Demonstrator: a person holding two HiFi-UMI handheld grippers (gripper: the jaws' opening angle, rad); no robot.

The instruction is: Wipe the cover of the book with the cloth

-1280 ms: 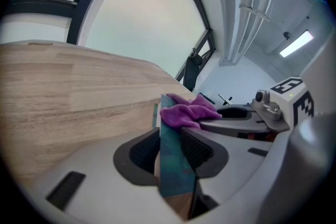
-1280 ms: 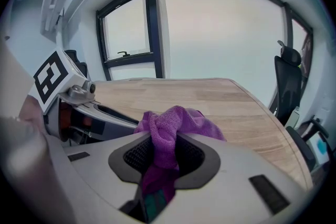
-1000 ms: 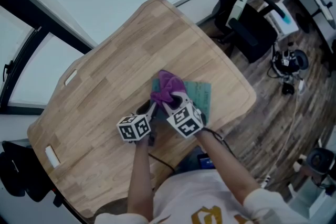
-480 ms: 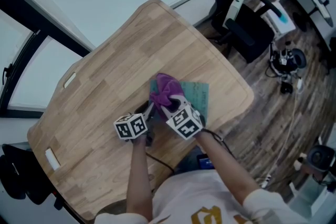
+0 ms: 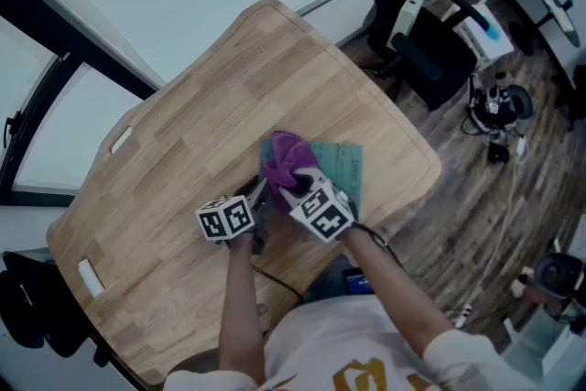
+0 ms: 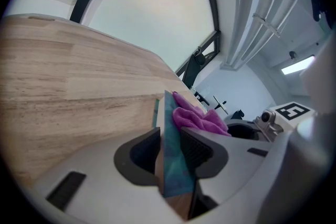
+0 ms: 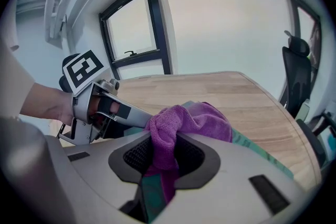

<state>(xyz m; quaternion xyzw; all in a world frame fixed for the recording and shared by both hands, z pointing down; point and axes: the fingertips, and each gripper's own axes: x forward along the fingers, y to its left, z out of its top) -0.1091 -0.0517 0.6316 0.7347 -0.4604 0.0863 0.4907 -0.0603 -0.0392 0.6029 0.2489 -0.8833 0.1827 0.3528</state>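
Note:
A teal-covered book (image 5: pixel 341 166) lies flat on the wooden table (image 5: pixel 201 133), near its front right edge. My right gripper (image 5: pixel 291 183) is shut on a purple cloth (image 5: pixel 288 156), which rests bunched on the book's left part. The right gripper view shows the cloth (image 7: pixel 181 126) pinched between the pads over the teal cover (image 7: pixel 262 157). My left gripper (image 5: pixel 261 194) clamps the book's near left edge; in the left gripper view the book (image 6: pixel 175 157) stands edge-on between the pads, with the cloth (image 6: pixel 197 119) just beyond.
A black office chair (image 5: pixel 412 5) and other equipment stand on the wood floor (image 5: pixel 494 197) to the right of the table. Two small white tags (image 5: pixel 90 274) lie near the table's left edge. A window frame (image 7: pixel 157 29) runs behind the table.
The cloth and the right gripper have shifted slightly left and toward the book's near side. The left gripper keeps its hold on the book's edge.

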